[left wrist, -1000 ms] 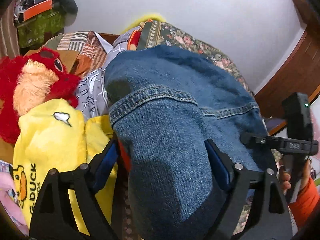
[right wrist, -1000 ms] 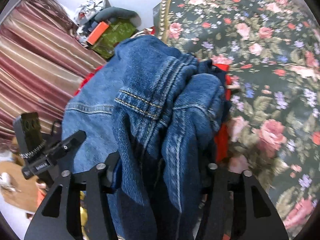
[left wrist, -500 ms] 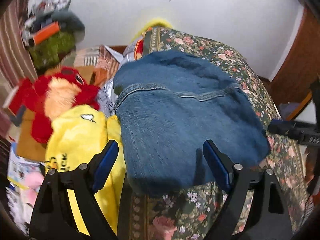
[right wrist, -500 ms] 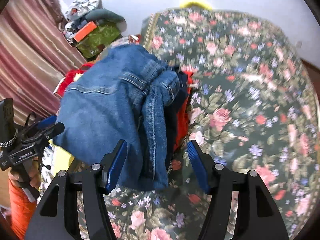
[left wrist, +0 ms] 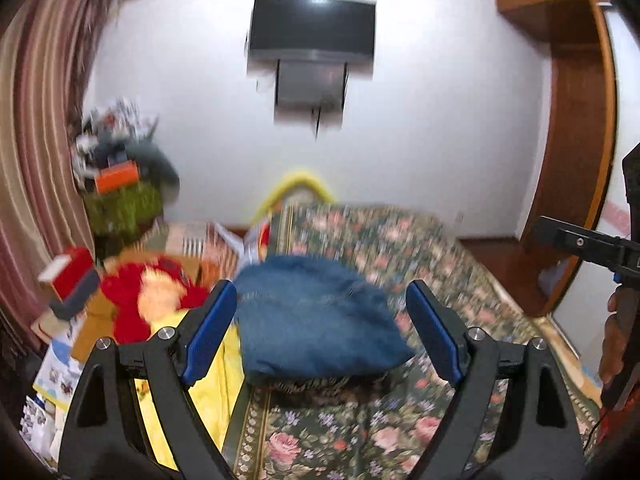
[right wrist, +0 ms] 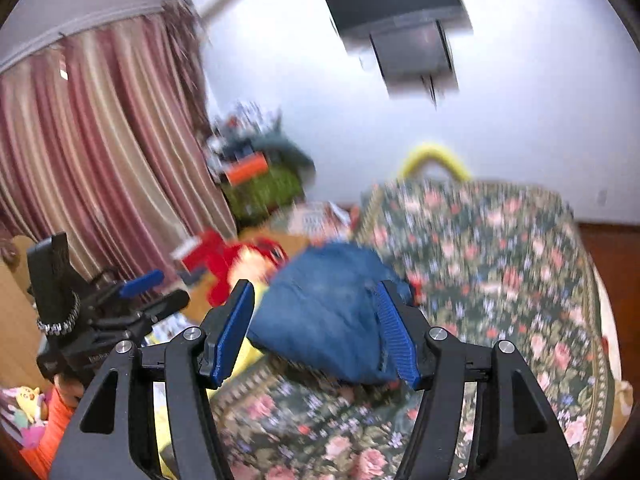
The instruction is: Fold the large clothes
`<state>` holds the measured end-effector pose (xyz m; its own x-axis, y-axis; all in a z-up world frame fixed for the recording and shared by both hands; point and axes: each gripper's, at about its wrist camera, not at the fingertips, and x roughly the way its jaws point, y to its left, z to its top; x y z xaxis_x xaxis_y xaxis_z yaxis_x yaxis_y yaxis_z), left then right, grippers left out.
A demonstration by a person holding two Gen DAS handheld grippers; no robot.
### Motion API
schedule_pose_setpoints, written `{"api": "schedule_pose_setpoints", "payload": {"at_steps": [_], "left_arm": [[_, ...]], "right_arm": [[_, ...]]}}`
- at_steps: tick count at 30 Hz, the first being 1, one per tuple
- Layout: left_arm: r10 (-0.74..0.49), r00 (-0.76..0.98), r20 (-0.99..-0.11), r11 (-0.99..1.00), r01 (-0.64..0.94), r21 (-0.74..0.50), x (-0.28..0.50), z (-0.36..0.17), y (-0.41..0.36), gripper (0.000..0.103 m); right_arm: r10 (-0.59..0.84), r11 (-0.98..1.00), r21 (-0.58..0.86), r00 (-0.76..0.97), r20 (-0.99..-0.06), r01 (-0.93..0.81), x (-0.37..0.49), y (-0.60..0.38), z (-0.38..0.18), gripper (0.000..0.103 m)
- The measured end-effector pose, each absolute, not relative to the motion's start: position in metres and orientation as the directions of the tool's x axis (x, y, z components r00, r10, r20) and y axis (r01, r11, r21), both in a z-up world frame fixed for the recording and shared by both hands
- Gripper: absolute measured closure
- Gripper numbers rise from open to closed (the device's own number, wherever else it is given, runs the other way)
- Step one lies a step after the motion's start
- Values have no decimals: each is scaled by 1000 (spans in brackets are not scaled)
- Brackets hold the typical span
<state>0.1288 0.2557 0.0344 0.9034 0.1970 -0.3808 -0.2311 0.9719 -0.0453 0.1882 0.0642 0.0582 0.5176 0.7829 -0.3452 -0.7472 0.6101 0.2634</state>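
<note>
Since both claws are spread wide with nothing between the pads, you're basically at the "let go and back away" step, so do it clean. The left gripper [left wrist: 320, 330] and the right gripper [right wrist: 316, 330] both hang above and short of the folded jeans [left wrist: 316, 324], which sit as a compact blue bundle on the near left part of the floral bedspread [left wrist: 420, 248], right beside the yellow duck garment [left wrist: 226, 364]. My read: pull straight back and up, don't sweep sideways, or a finger could catch the top layer and flip the fold open. If the bundle looks lumpy, a light press on top would help before you move on.

View differences: the left wrist shows the yellow garment tucked against the bundle's left edge and the red plush toy [left wrist: 156, 300] behind it. The right wrist shows your left-hand tool from the side, plus a sliver of red fabric [right wrist: 416, 284] peeking out at the bundle's right, which the left view doesn't show. Both are motion-blurred, so seams are hard to judge.
</note>
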Motion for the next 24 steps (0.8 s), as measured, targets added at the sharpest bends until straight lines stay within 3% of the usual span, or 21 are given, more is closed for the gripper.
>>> {"api": "schedule_pose_setpoints", "payload": {"at_steps": [6, 13, 16, 19, 22, 24], "left_arm": [[243, 948, -206, 967, -253, -24, 61, 63, 205, 16], [305, 949, -84, 952, -307, -14, 12, 68, 168, 15], [316, 946, -75, 948, -318, -27, 3, 65, 163, 3], [326, 942, -78, 943, -329, -37, -4, 61, 161, 1], [339, 937, -91, 938, -344, -48, -7, 58, 163, 0], [347, 933, -96, 934, -353, -52, -7, 56, 165, 0]], "right_arm": [[787, 616, 178, 588, -186, -767, 119, 37, 81, 44], [763, 646, 127, 632, -137, -752, 74, 30, 81, 43], [752, 658, 124, 644, -139, -742, 70, 31, 77, 31], [725, 688, 97, 675, -133, -720, 65, 33, 76, 18], [707, 707, 87, 696, -129, -702, 63, 36, 75, 14], [695, 718, 89, 706, -136, -690, 64, 37, 74, 3]]}}
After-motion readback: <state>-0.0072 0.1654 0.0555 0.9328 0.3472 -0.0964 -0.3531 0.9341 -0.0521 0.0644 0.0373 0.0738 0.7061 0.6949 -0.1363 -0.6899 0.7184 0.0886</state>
